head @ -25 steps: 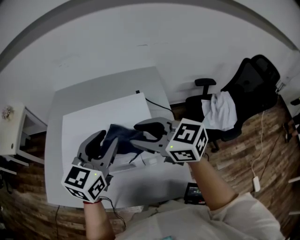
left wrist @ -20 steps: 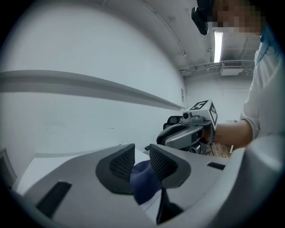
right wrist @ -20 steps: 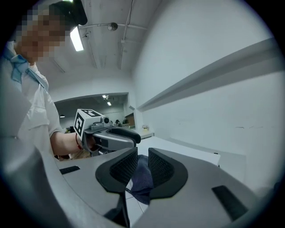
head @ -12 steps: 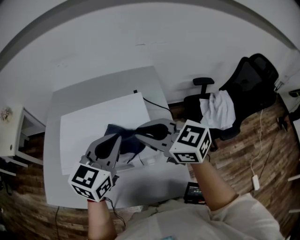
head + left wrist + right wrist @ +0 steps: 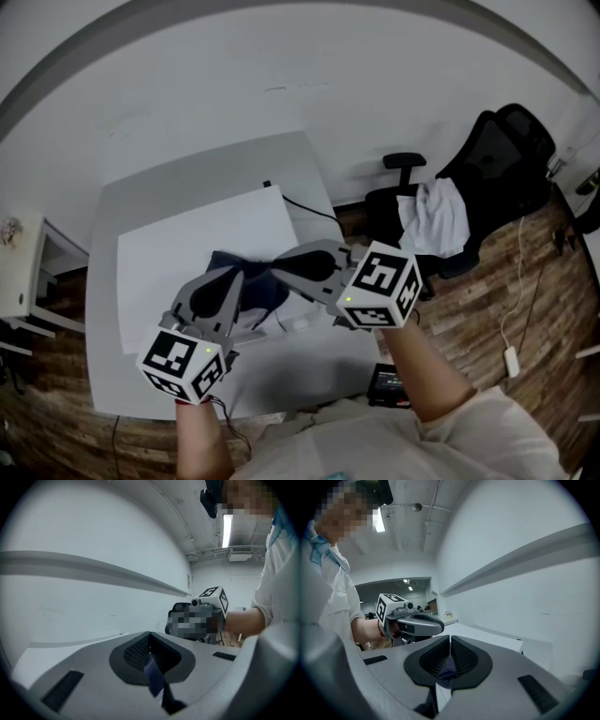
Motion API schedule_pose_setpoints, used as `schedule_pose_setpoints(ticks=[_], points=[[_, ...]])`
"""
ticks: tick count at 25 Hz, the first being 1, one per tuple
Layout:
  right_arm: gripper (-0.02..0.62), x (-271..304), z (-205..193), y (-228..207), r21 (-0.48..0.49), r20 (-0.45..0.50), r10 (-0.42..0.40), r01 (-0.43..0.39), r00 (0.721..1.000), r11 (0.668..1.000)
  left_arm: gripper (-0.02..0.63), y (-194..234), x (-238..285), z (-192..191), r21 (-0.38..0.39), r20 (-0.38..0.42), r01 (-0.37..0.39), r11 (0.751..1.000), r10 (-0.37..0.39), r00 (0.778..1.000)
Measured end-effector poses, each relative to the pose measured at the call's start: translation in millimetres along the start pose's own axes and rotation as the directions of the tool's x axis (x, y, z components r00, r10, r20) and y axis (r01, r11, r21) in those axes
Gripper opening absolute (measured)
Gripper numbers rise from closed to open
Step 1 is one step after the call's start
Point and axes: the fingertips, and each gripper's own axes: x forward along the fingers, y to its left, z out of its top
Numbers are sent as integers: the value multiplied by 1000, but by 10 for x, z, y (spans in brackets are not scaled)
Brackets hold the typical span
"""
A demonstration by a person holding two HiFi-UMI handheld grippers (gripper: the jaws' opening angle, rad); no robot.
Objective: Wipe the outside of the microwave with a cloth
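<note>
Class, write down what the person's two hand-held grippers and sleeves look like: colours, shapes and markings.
Both the left gripper and right gripper are smooth grey shells whose jaws carry black mesh-textured pads. Each bears a white cube with black square markers and a small green light. The person wears a white short-sleeved shirt.

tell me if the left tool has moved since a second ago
Yes: against the white microwave, the left tool has slid right, onto the dark cloth, and shut on it.
</note>
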Motion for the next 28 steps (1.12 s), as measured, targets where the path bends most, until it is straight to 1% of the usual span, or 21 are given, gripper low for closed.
schedule_pose_setpoints(ticks=[5, 18, 28], points=[[32, -3, -35, -9, -19, -27, -6, 5, 1000, 1000, 2, -22, 9, 28, 0, -1, 9, 1000, -9, 1000], [32, -97, -36, -21, -8, -28, 6, -6, 1000, 1000, 2, -57, 57, 47, 2, 11, 31, 1000, -31, 999], [32, -155, -57, -51, -5, -30, -2, 2, 1000, 1000, 2, -119, 87, 58, 11, -2, 44, 999, -44, 999]])
